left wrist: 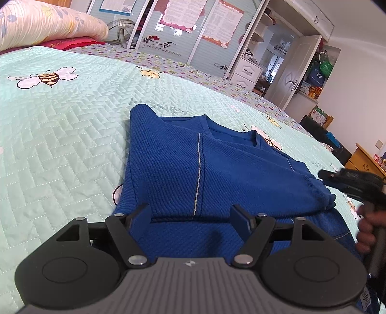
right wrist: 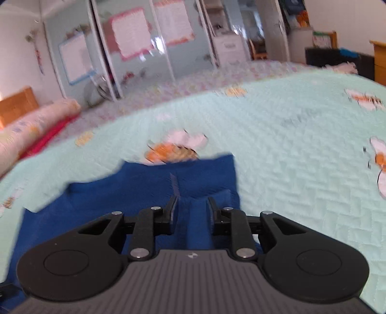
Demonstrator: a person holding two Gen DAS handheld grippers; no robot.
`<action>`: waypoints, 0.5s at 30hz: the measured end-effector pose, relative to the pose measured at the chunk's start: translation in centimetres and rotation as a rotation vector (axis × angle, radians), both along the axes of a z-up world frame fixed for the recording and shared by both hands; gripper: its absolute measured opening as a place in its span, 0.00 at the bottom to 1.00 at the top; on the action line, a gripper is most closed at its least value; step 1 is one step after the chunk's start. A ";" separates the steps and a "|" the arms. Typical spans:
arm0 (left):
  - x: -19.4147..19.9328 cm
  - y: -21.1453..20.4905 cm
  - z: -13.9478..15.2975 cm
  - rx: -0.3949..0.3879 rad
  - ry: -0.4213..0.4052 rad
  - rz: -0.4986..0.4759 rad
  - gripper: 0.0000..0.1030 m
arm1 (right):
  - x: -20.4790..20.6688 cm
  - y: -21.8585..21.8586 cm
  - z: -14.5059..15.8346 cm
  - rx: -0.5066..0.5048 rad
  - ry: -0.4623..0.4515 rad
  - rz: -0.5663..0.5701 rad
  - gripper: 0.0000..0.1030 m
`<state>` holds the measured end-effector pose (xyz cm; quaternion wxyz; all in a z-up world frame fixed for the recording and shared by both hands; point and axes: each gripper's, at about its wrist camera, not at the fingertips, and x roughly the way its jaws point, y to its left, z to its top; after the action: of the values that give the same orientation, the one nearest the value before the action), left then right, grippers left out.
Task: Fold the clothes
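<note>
Left gripper (left wrist: 190, 215): we see our fingers spread wide, low over the near part of the blue sweater (left wrist: 217, 169). Nothing is between them; the pads do not press the cloth.

Right gripper (right wrist: 191, 210): our fingers stand narrow, with a gap between them. Blue cloth lies under and between them, but the view is blurred, so we cannot tell if the pads touch it. In the left wrist view this gripper comes in from the right edge, at the right side of the sweater, and a hand (left wrist: 369, 229) holds its handle.

Blue sweater: it lies on the bed, partly folded. The left side is turned over the body, and a pale seam line (left wrist: 198, 174) runs along the top layer. The V-neck (left wrist: 253, 140) points away from us. A lower layer of the same cloth shows near us, under the fold.

Bedspread (left wrist: 60, 145): light green and quilted, with bee pictures; one bee (left wrist: 45, 77) is well beyond the sweater to the left.

Pillow (left wrist: 48, 21): flowered, at the far left of the bed, on something red (left wrist: 70, 43).

Wardrobe (left wrist: 193, 29): sliding doors with paper sheets on them, behind the bed.

White door (left wrist: 294, 72): it stands open at the far right.
</note>
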<state>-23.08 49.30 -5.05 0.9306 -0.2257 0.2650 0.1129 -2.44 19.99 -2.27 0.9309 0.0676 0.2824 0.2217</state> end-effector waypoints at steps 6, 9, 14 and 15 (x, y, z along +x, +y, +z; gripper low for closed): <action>-0.1 0.1 -0.1 0.002 -0.007 -0.008 0.73 | -2.0 2.3 -2.7 -0.149 0.004 0.102 0.23; 0.0 0.1 -0.1 -0.002 -0.003 -0.006 0.73 | -2.6 2.0 -1.8 -0.104 -0.018 0.075 0.26; 0.0 -0.1 -0.1 0.015 -0.003 -0.012 0.74 | -5.0 2.5 -1.9 -0.121 -0.025 0.149 0.43; 0.0 -0.1 -0.2 0.016 -0.005 -0.013 0.74 | -5.0 2.3 -2.1 -0.120 -0.025 0.142 0.43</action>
<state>-23.10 49.22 -5.20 0.9338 -0.2168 0.2633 0.1082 -7.39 22.33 -4.34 0.9186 -0.0113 0.2878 0.2705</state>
